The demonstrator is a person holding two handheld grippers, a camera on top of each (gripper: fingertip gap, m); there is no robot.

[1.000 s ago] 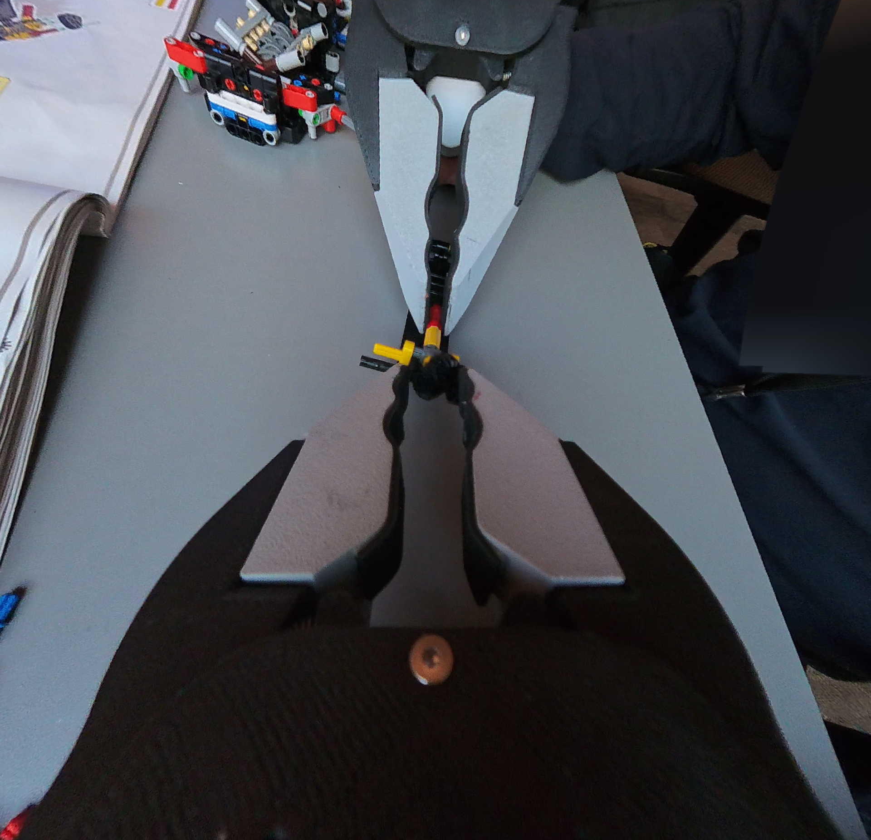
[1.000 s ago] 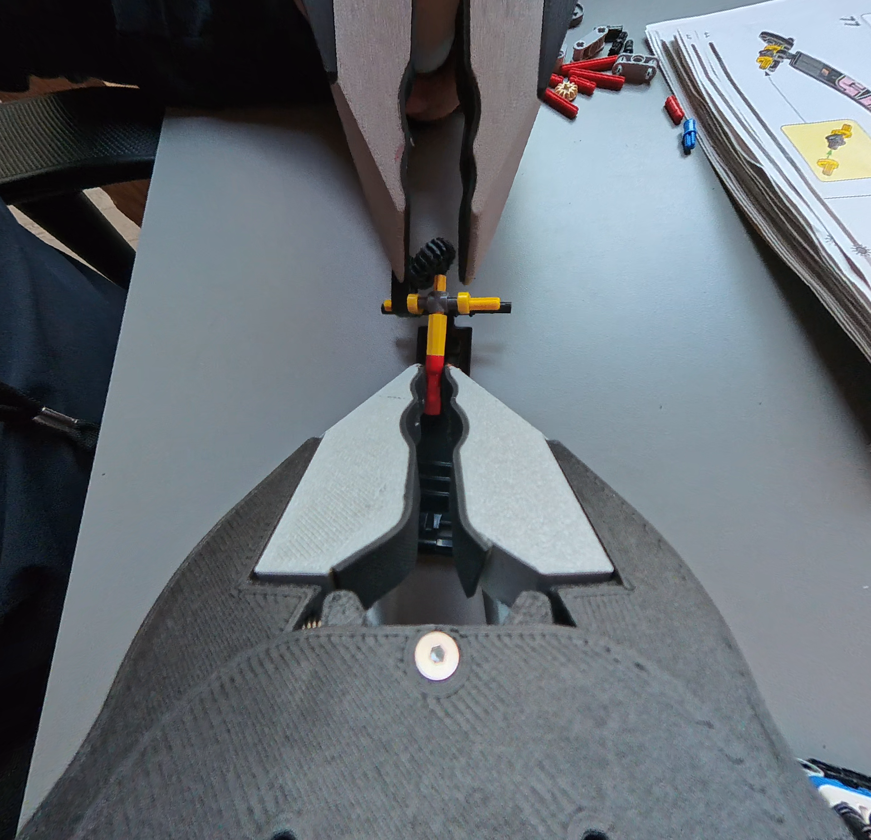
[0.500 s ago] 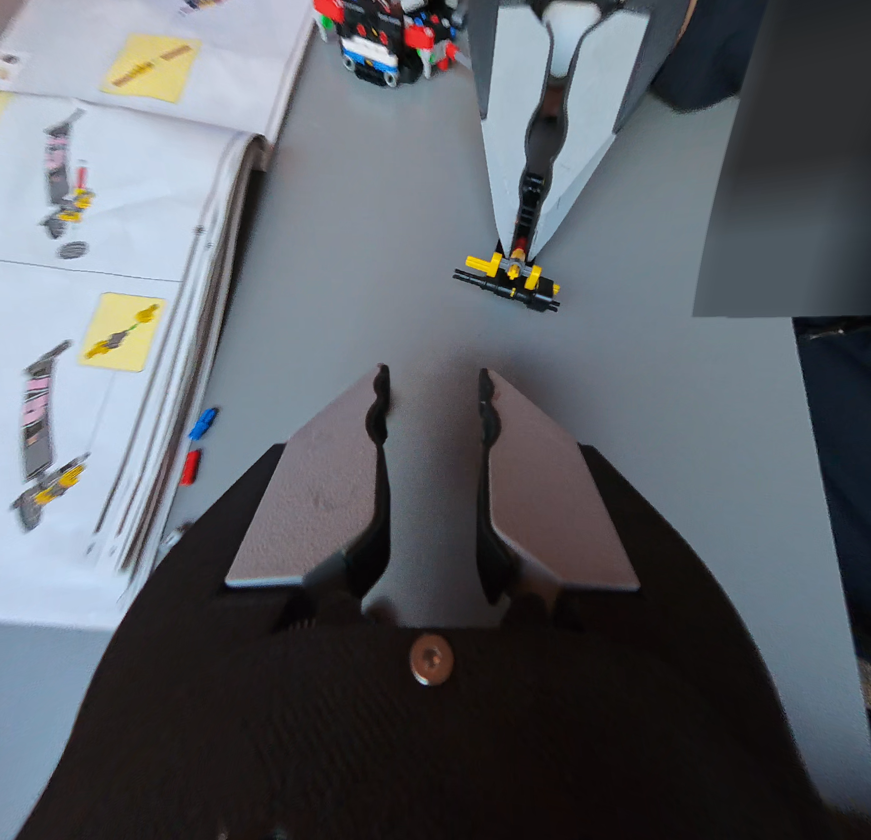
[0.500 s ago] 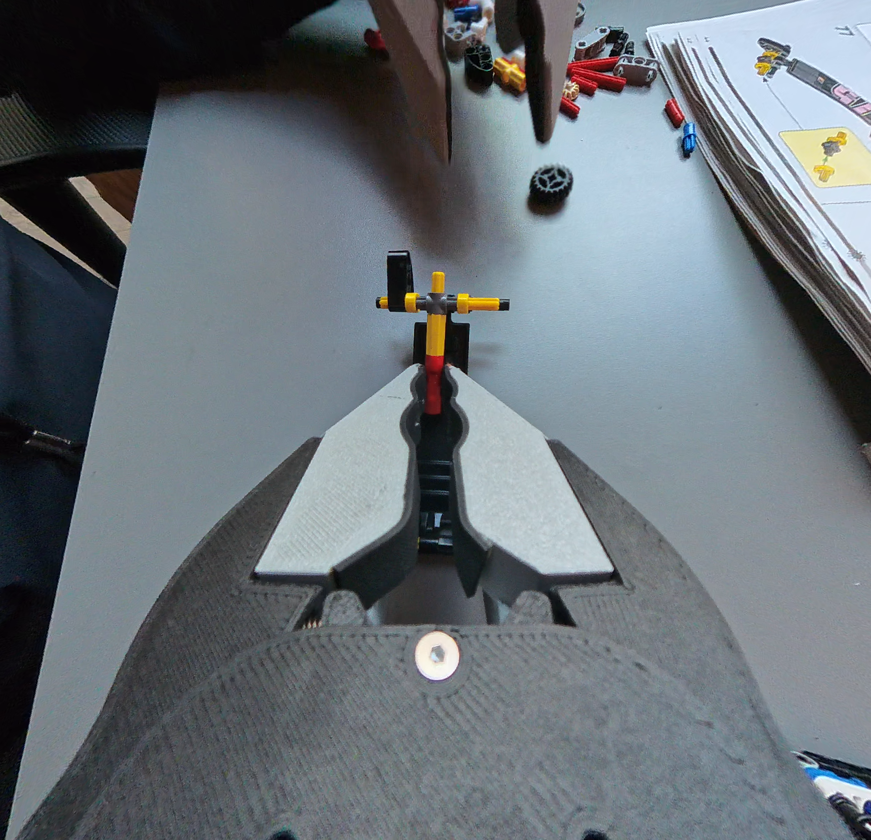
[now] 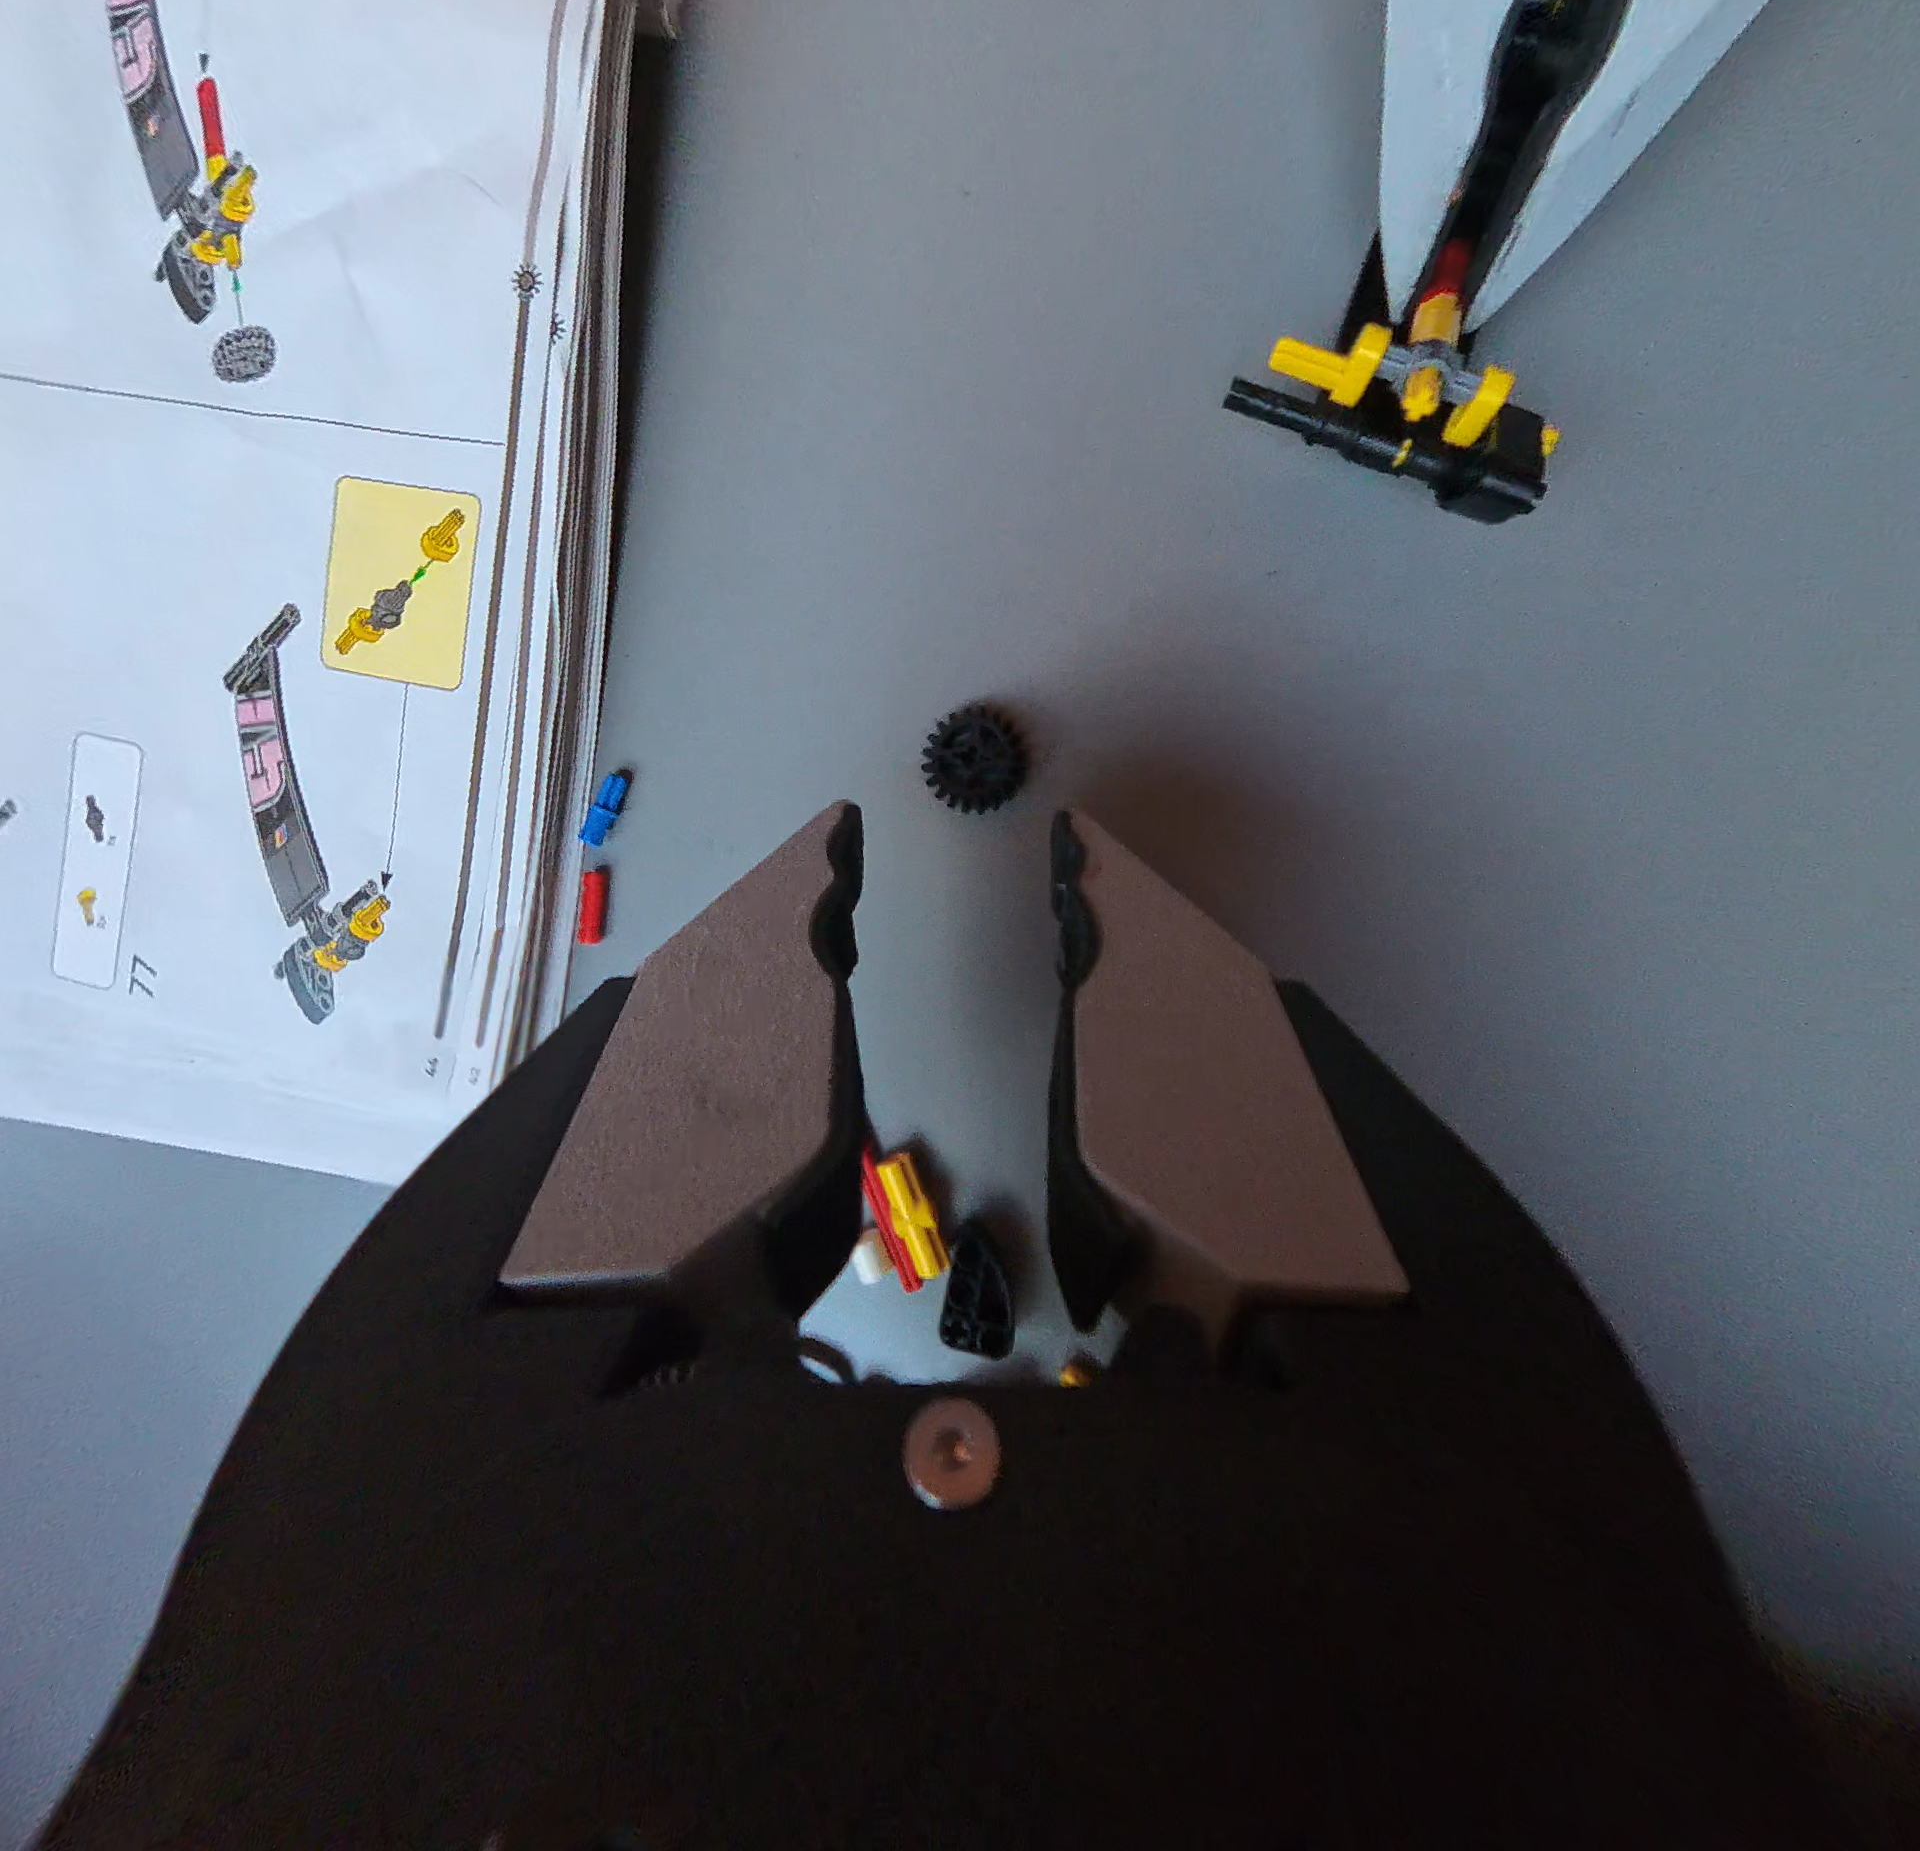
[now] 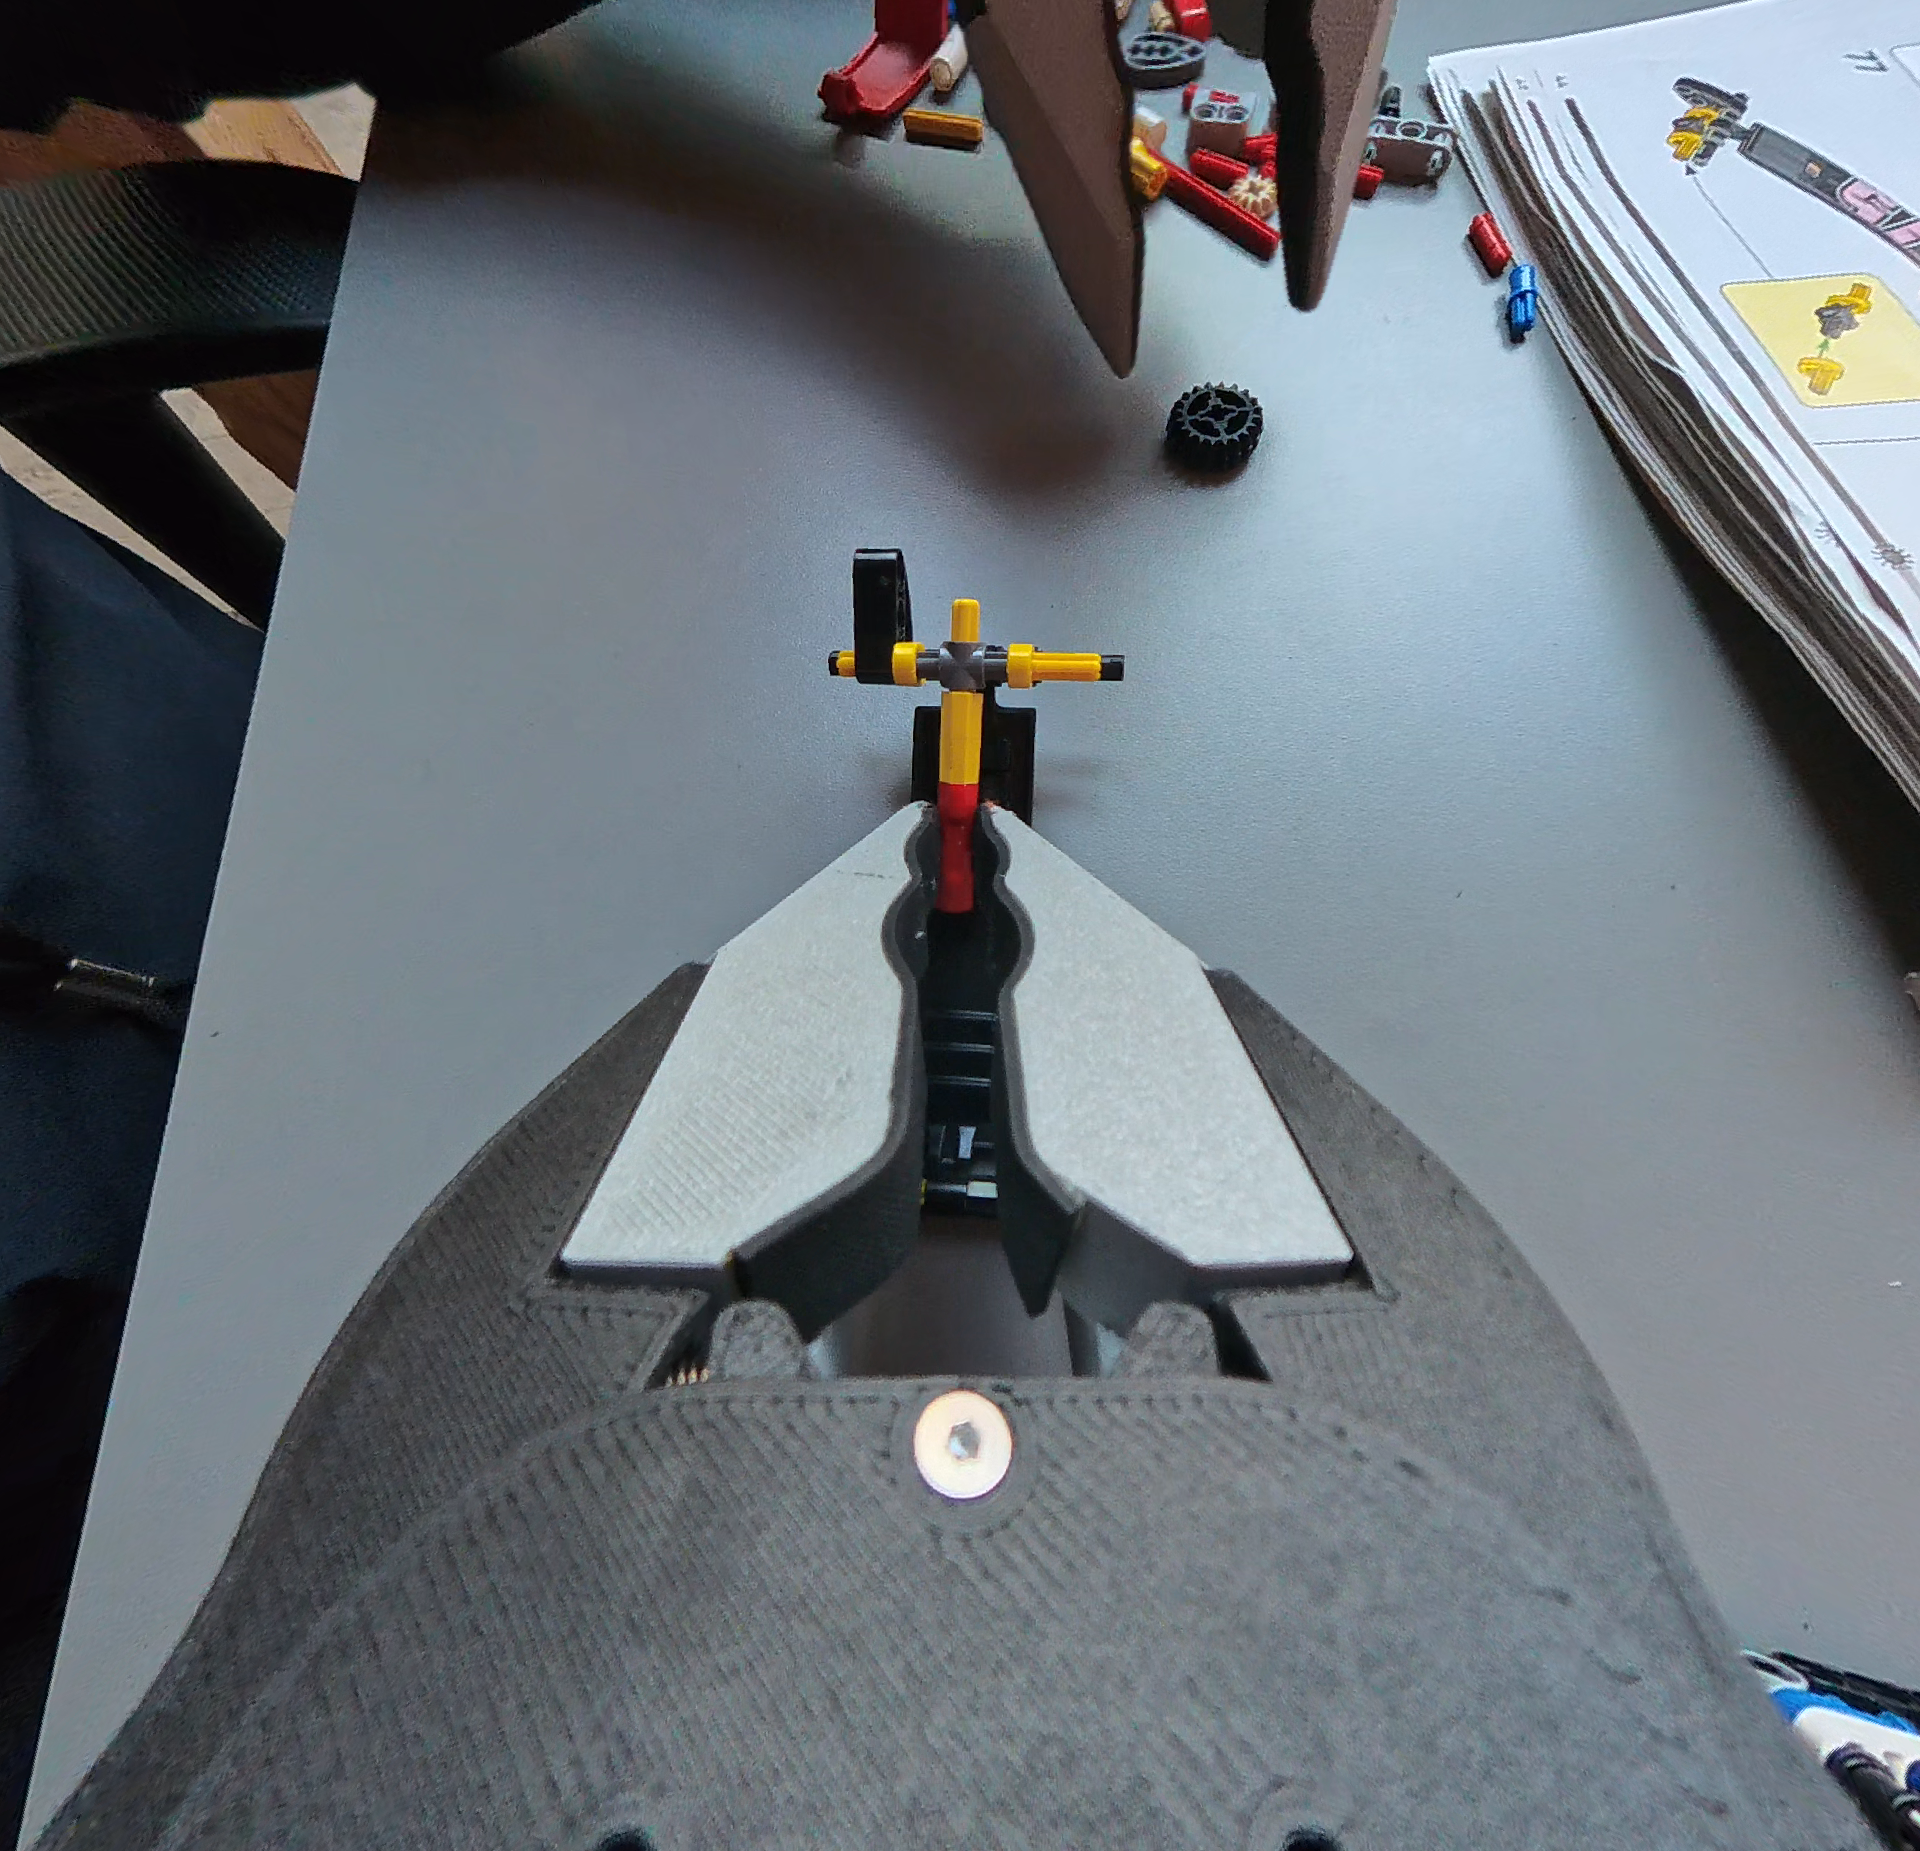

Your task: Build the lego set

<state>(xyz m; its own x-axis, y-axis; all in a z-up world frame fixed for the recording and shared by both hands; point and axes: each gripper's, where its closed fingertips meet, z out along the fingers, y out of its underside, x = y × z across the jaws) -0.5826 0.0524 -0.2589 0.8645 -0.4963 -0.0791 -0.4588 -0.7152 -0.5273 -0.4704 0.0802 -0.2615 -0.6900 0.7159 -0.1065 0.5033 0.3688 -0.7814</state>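
Right tool [image 6: 961,825] is pinched shut on a small brick assembly of black beam, red axle and yellow cross-shaped connectors [image 6: 961,700], pads pressing its red-and-black stem. The cross end pokes out past the fingertips, low over the grey tabletop [image 6: 582,513], so the free axle ends stay exposed. Left tool [image 5: 956,835] is spread wide with nothing between the pads, hovering over the tabletop. A small black toothed plastic gear [image 5: 974,758] lies flat just beyond its fingertips, roughly centred on the gap, apart from both pads. The gear sits well left of and nearer than the held assembly in the left wrist view. A stack of open white paper instruction booklets [image 5: 260,554] lies at far left, a blue pin [image 5: 606,809] and red pin [image 5: 592,905] by its edge. Loose red, yellow and grey plastic parts [image 6: 1205,170] are scattered behind the left tool.
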